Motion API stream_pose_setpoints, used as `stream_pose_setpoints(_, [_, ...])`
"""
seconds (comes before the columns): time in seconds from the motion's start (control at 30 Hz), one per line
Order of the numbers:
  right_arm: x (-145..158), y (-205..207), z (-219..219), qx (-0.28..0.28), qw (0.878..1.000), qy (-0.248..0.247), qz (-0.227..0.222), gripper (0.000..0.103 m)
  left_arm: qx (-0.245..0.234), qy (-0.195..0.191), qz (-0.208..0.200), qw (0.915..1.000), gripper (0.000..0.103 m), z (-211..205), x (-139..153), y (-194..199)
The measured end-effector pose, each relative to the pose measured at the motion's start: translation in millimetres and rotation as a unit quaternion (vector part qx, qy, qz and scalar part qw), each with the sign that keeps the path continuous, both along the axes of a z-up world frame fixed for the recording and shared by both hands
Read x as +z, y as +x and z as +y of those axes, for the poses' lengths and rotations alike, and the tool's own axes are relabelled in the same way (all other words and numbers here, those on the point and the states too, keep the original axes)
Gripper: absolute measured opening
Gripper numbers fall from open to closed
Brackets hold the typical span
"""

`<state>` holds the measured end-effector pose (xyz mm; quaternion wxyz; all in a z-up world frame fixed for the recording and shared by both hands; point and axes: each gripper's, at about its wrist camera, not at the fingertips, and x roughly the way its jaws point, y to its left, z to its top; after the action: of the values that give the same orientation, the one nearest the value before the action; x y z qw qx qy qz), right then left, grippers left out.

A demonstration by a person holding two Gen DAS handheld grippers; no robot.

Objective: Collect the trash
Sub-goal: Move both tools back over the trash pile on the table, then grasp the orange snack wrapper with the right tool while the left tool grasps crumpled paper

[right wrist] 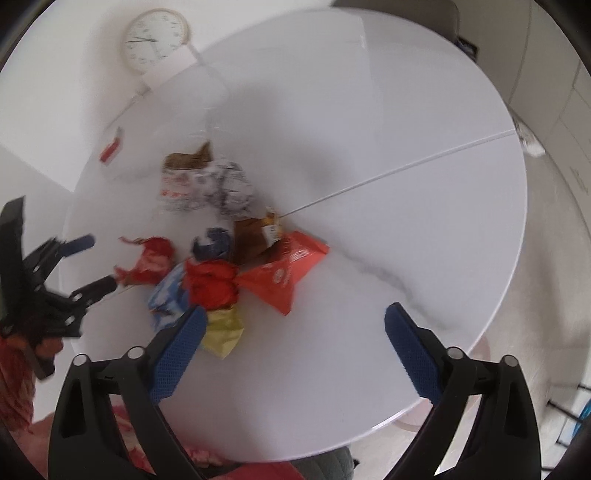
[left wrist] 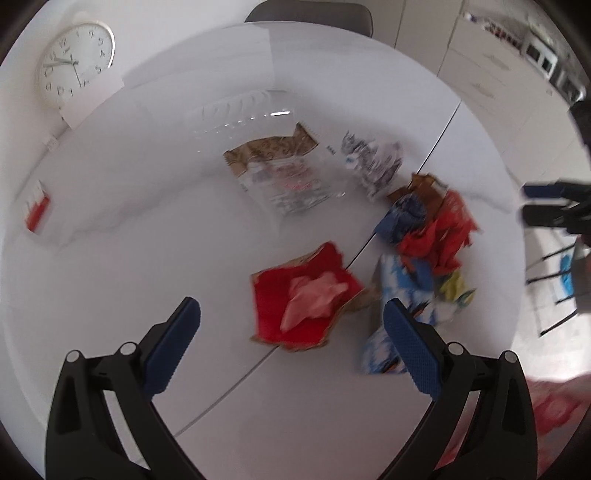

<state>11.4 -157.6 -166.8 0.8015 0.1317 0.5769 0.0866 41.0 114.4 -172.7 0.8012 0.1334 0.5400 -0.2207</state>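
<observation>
White table bare right of trash pile, both jaws wide

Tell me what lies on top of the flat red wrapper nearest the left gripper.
A crumpled pale pink scrap lies on the flat red wrapper with brown torn edges, covering its middle. Whatever print sits beneath the scrap is hidden, and blur obscures the rest.

A round white wall clock hangs beyond the white marble table, dark chair behind
</observation>
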Motion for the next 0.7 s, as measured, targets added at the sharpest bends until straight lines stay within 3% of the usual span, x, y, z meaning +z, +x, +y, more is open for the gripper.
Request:
stream_pose_setpoints(0.1, [-15.4,14.9,0.1,-0.012,1.000,0.015,0.022,0.079,0.005,-0.032,0.011,0.9994,0.095,-7.8,2.3,-1.4])
stream_pose_setpoints(0.3, [-39.4,33.1,12.3,-0.041,0.996,0.045,0.068,0.062,0.011,-0.057,0.007,0.9983,0.095,-20.3,11.6,-0.4])
stream_pose_setpoints(0.43, [-52.3,38.1,19.5,-0.066,0.992,0.058,0.092,0.043,0.033,-0.065,0.003,0.9973,0.095,-26.6,14.8,17.0])
stream_pose_setpoints(0.7, [-50.0,34.8,13.0,-0.079,0.991,0.066,0.085,0.035,0.036,-0.054,-0.004,0.9979,0.095,-70.6,8.6,60.3])
